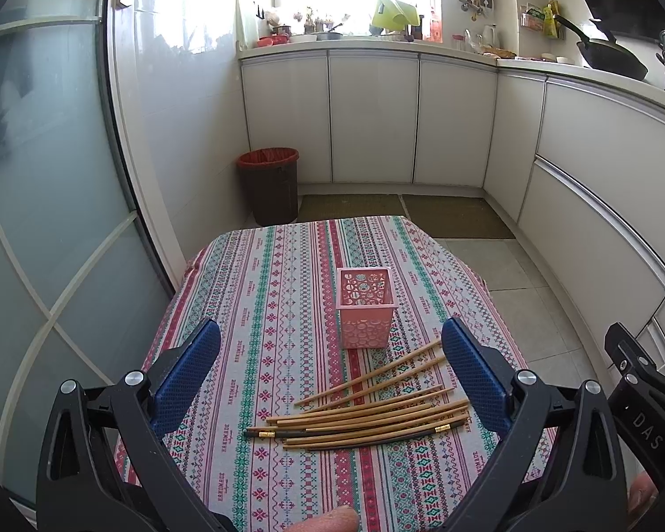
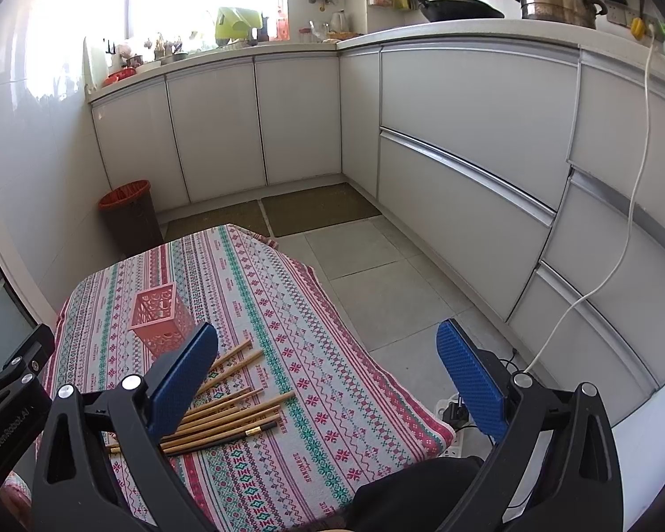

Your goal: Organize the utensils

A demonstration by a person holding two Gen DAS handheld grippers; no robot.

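Several wooden chopsticks [image 1: 368, 416] lie in a loose pile on the patterned tablecloth [image 1: 261, 310], with one or two dark ones among them. A pink perforated holder [image 1: 365, 308] stands upright just behind them, empty as far as I can see. My left gripper [image 1: 332, 354] is open above the pile, holding nothing. In the right wrist view the chopsticks [image 2: 230, 408] and holder [image 2: 162, 317] sit at the left. My right gripper [image 2: 328, 354] is open and empty, to the right of the pile, over the table's right edge.
A brown bin with a red liner [image 1: 270, 184] stands on the floor beyond the table. White cabinets [image 2: 465, 133] line the back and right. A white cable [image 2: 598, 283] runs down to a power strip [image 2: 452, 412] on the floor beside the table.
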